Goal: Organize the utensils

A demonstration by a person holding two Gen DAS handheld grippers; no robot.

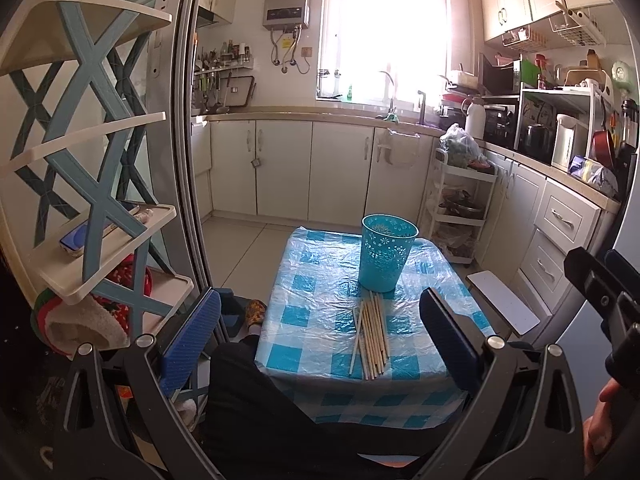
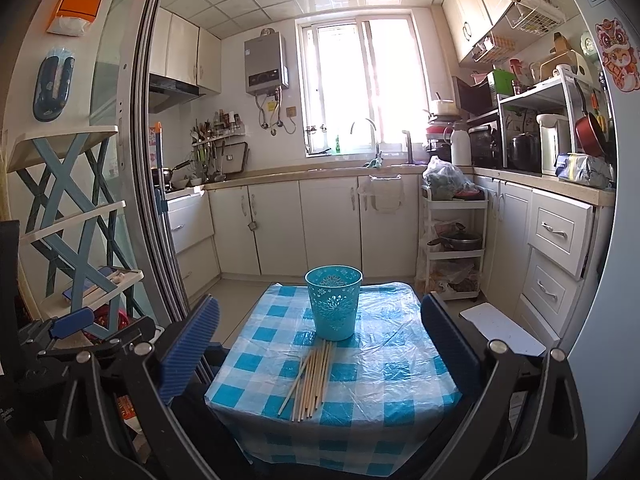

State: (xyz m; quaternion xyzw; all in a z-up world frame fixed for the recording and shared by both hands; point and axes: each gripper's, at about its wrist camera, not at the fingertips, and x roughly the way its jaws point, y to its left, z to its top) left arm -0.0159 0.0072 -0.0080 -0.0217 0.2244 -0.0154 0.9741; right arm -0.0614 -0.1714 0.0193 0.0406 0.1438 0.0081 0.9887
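A bundle of several wooden chopsticks (image 1: 372, 334) lies flat on a small table with a blue-and-white checked cloth (image 1: 304, 320). A teal perforated plastic cup (image 1: 387, 258) stands upright just behind them. My left gripper (image 1: 320, 332) is open and empty, held above the table's near edge. In the right wrist view the chopsticks (image 2: 312, 378) lie in front of the cup (image 2: 334, 302) on the cloth (image 2: 396, 364). My right gripper (image 2: 320, 344) is open and empty, back from the table. The right gripper's body also shows at the right edge of the left wrist view (image 1: 604, 300).
A blue-and-cream shelf rack (image 1: 92, 184) stands at the left beside a sliding door frame (image 1: 188, 160). A white rolling cart (image 2: 454, 244) and kitchen cabinets (image 2: 556, 248) are at the right. A white stool top (image 2: 502, 334) sits right of the table. My dark-clothed leg (image 1: 256, 396) is under the table's near edge.
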